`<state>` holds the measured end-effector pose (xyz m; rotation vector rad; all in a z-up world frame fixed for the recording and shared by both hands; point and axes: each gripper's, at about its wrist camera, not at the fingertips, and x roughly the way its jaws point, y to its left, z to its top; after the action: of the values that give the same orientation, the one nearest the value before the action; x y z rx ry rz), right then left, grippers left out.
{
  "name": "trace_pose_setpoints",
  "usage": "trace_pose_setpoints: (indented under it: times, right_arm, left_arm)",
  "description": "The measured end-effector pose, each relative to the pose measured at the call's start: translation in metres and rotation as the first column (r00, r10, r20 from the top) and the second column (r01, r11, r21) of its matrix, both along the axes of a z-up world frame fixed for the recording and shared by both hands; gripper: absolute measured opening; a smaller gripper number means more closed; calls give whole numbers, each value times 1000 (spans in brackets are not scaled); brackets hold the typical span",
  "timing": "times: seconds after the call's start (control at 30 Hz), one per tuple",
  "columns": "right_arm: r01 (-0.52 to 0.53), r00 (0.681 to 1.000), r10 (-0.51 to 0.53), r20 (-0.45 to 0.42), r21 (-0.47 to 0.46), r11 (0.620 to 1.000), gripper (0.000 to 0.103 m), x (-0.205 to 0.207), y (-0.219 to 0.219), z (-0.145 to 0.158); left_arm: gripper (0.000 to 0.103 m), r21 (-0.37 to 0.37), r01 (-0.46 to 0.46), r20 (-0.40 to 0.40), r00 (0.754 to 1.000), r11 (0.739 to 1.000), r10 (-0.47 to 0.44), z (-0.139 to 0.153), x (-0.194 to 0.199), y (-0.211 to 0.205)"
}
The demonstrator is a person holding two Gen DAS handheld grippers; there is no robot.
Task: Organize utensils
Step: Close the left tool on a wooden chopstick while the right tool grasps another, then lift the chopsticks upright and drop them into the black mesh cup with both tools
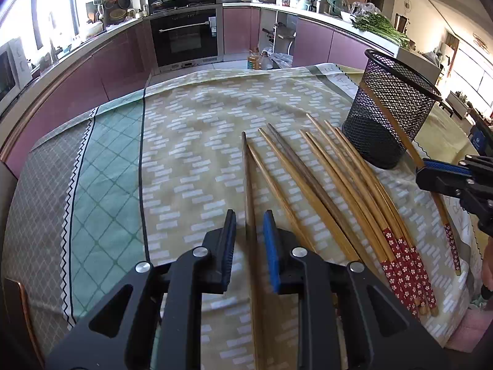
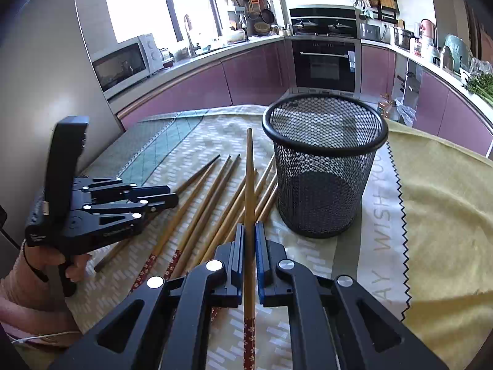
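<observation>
Several wooden chopsticks [image 1: 323,185] lie fanned on the tablecloth, some with red flowered ends. A black mesh holder [image 1: 388,108] stands upright behind them; it also shows in the right wrist view [image 2: 323,166]. My left gripper [image 1: 249,225] is open, its jaws either side of a dark chopstick [image 1: 249,203] that lies on the cloth. My right gripper [image 2: 249,234] is shut on a chopstick with a red flowered end [image 2: 249,185], lifted off the cloth, tip pointing forward just left of the holder. The left gripper shows in the right wrist view [image 2: 166,200].
A patterned tablecloth [image 1: 185,141] covers the table, with a yellow cloth [image 2: 446,215] at the right. Purple kitchen cabinets [image 1: 92,74], an oven [image 1: 185,37] and a microwave [image 2: 123,64] stand beyond the table's far edge.
</observation>
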<state>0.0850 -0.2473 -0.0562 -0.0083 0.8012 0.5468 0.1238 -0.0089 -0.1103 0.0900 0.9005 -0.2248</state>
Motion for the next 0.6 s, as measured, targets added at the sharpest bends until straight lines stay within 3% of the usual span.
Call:
trace_pose_setpoints:
  times: [0.07, 0.33, 0.6]
  right_arm:
    - [-2, 1000, 2, 14, 5, 1000, 6, -1, -1, 5]
    - [-1, 996, -3, 93, 44, 999, 6, -6, -15, 33]
    - [10, 978, -32, 207, 106, 994, 6, -5, -35, 73]
  left_arm:
    - [8, 3, -2, 1, 1000, 1000, 2, 0, 2, -1]
    - [8, -62, 17, 32, 999, 998, -15, 21, -8, 1]
    - [8, -206, 136, 180, 979, 969, -99, 96, -35, 5]
